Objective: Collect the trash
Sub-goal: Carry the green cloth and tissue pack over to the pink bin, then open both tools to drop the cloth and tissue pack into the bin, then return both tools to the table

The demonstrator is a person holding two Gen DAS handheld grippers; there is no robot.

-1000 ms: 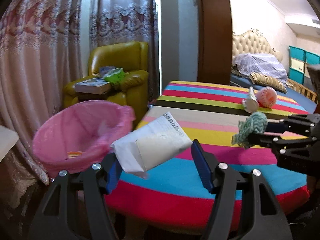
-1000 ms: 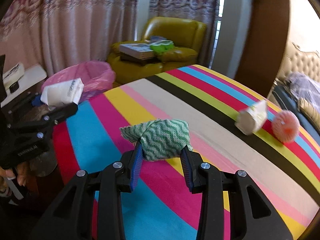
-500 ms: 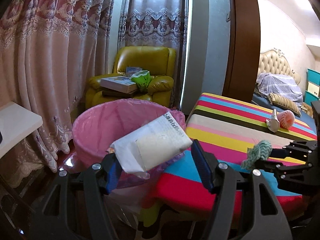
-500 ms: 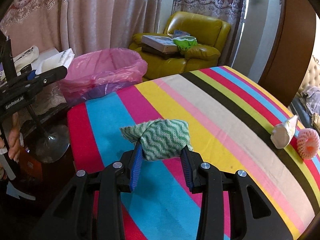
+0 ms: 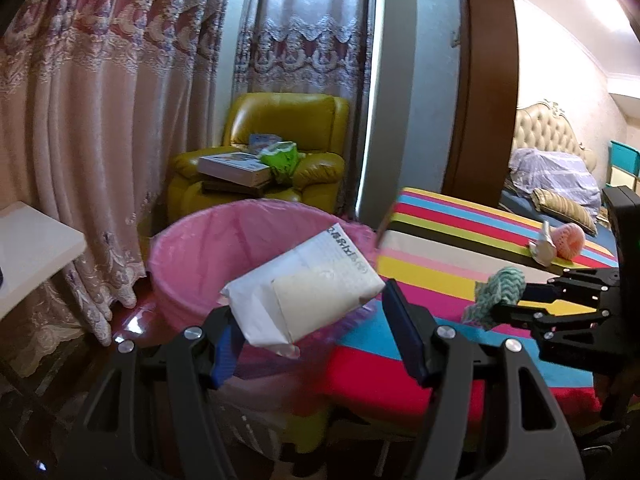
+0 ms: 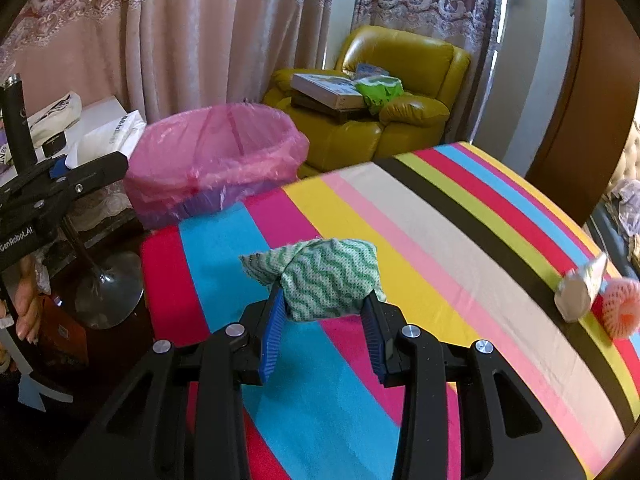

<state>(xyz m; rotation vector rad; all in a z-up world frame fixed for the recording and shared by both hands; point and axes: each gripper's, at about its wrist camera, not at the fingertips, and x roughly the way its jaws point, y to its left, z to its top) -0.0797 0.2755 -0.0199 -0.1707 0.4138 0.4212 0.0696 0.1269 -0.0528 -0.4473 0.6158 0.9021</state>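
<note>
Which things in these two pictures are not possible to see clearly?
- Inside of the pink bin: left wrist view, white packet in the left gripper covers it; right wrist view, its rim blocks it.
- Packet's print: too small to read.
- White wrapper and orange net ball: blurred near the edge, right wrist view.
- Green cloth underside: hidden by the right gripper.

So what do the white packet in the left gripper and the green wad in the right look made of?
White packet: probably matte paper or thin plastic wrap, creased, printed, soft filling. Green wad: seemingly woven or nonwoven cloth, zigzag pattern, bunched folds.
</note>
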